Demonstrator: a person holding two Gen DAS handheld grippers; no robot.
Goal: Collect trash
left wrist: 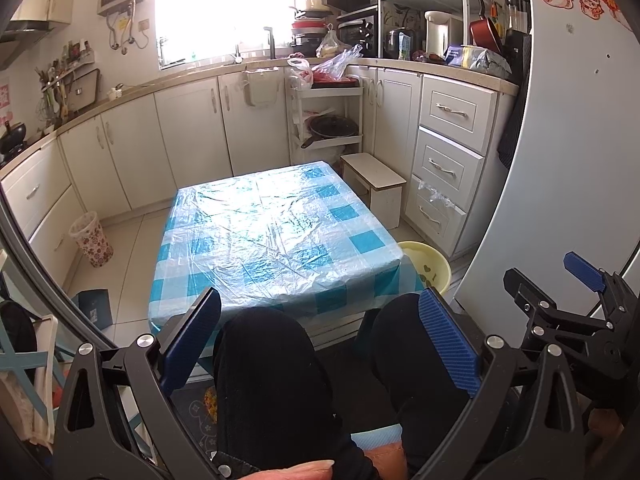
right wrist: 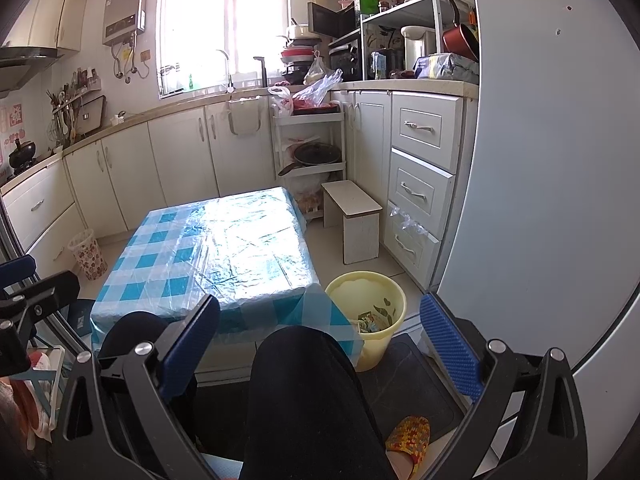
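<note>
Holding both grippers, left [left wrist: 320,344] and right [right wrist: 320,348], spread and empty; bucket [right wrist: 366,322] at one o'clock, seemingly holding wrappers.

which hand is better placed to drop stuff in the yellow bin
Right. The yellow bin sits on the floor just ahead of the right gripper, beside the table; from the left gripper only its rim shows.
</note>
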